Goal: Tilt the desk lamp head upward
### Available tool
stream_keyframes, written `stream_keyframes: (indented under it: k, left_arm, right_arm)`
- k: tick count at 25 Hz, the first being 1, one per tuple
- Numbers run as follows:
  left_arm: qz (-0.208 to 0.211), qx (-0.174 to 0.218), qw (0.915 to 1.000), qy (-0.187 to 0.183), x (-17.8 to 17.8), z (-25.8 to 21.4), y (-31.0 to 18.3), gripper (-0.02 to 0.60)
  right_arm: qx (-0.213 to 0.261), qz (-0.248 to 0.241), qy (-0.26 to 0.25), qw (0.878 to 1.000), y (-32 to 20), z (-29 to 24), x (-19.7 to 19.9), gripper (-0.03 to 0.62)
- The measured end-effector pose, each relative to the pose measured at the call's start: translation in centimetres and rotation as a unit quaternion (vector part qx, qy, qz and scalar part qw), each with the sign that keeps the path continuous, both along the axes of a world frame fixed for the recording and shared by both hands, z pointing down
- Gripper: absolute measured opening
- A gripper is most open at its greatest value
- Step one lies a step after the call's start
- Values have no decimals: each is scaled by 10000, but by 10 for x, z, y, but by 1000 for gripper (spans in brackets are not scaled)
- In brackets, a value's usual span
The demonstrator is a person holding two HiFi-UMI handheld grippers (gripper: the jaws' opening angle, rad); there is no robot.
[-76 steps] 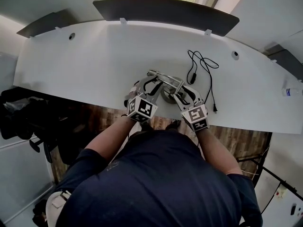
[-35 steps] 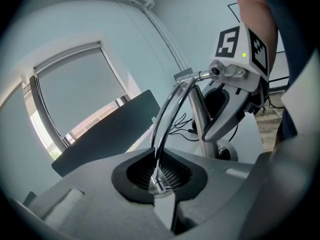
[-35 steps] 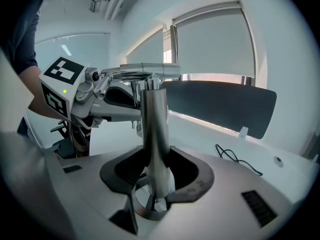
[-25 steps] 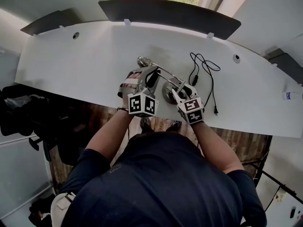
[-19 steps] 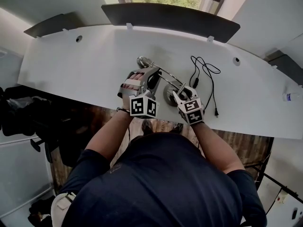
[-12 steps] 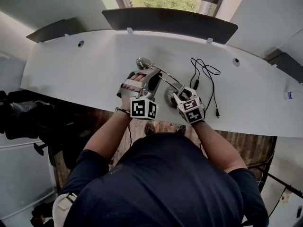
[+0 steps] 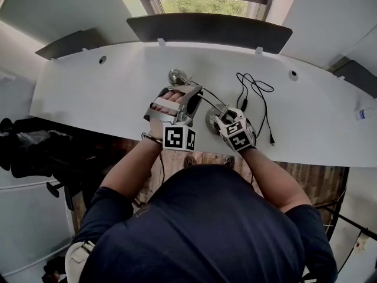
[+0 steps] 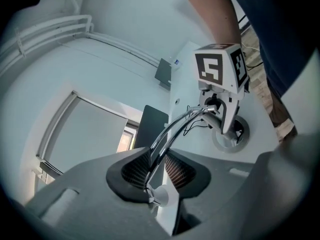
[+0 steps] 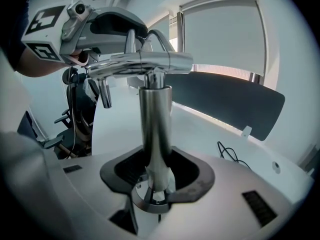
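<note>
The left gripper (image 8: 158,168) is seen with its jaws opening. The thin shiny lamp arm (image 8: 166,136) runs between the two dark pads. A little gap can be seen beside it, so the arm is not squeezed. From there the arm bends away to the top of the lamp post (image 9: 155,119).

The right gripper (image 9: 156,171) is closed on that post, low down. One pad is pressed on each side of it. The post is held upright, and the round lamp base (image 7: 210,121) is seen just under the jaws.

In the head view the two grippers are close together at the near edge of the white counter (image 7: 106,93). The left one is held in a hand (image 7: 168,105). The whole desk lamp is found between and around them. Its base is set flat on the counter near the edge. The lamp head (image 7: 177,75) is seen as a small round shiny thing just past the tips of the left gripper, farther from the person. How far it is tipped cannot be told.

A black cord (image 7: 253,90) is laid in loops on the counter, just beside the right gripper. A long dark panel (image 7: 206,28) is stood along the far edge of the counter. A window (image 7: 206,5) is seen behind it.
</note>
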State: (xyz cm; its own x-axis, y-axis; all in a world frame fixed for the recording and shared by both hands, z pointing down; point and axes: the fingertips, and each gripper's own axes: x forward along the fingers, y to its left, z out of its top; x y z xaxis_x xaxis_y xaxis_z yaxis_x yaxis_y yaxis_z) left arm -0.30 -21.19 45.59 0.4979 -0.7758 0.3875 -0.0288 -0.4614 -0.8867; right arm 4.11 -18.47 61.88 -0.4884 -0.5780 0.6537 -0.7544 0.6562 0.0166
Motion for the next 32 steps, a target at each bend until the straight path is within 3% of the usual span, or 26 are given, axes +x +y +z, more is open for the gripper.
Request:
stream_keyframes:
  k: [6,15,21,27,32]
  left_arm:
    - [158,128,9994,-265,7,-11,8,100]
    - [115,112,9993,-337,9,-13,12,106]
    - [105,340,9983,-469,6,-12,12,104]
    - [329,304,9969,-641,5,-12,15,106]
    - [478,349,9971,-488,-2,-18,21,106]
  right_arm:
    - [4,3,59,10000,1,1,-2,155]
    - [26,11,75,10000,1,1,-2,156]
    - [133,-151,215,9996,2,-1,-3,160]
    - [177,-186,323,9991,1,0,-3,168]
    - [273,-205,177,9993,3,-5,-1,167]
